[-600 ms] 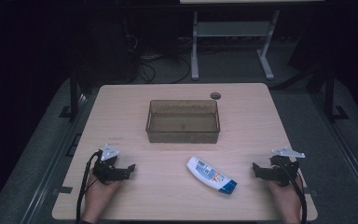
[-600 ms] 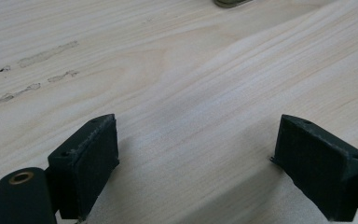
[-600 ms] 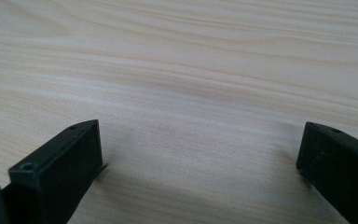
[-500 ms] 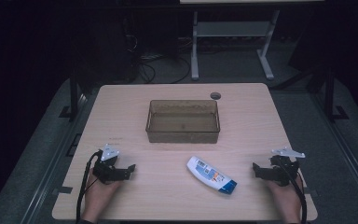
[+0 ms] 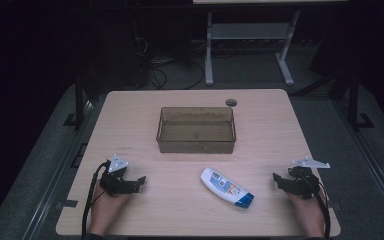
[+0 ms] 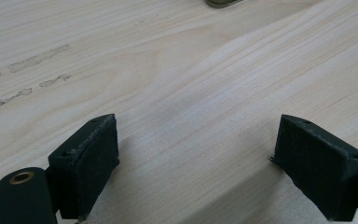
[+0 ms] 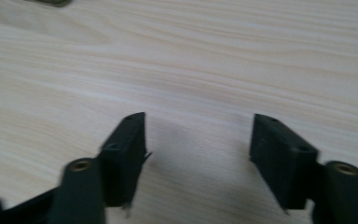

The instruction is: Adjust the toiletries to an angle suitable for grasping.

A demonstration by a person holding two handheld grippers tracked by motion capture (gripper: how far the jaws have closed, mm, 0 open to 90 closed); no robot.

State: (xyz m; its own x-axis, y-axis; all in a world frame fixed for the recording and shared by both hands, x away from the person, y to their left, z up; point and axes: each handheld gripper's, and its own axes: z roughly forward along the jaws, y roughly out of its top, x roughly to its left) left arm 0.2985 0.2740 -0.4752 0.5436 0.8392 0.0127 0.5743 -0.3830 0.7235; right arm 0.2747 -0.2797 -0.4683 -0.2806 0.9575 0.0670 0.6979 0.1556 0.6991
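White-and-blue plastic bottle [image 5: 227, 187] lies diagonally on the table [image 5: 130, 120] between both released grippers, right gripper [image 5: 280, 181] nearer

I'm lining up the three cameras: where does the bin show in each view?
High view: bin at mid-table, beyond the bottle.
Left gripper view: olive sliver at the top edge, probably its corner.
Right gripper view: similar sliver at the top left edge.
Shared landmark: the pale wood table.
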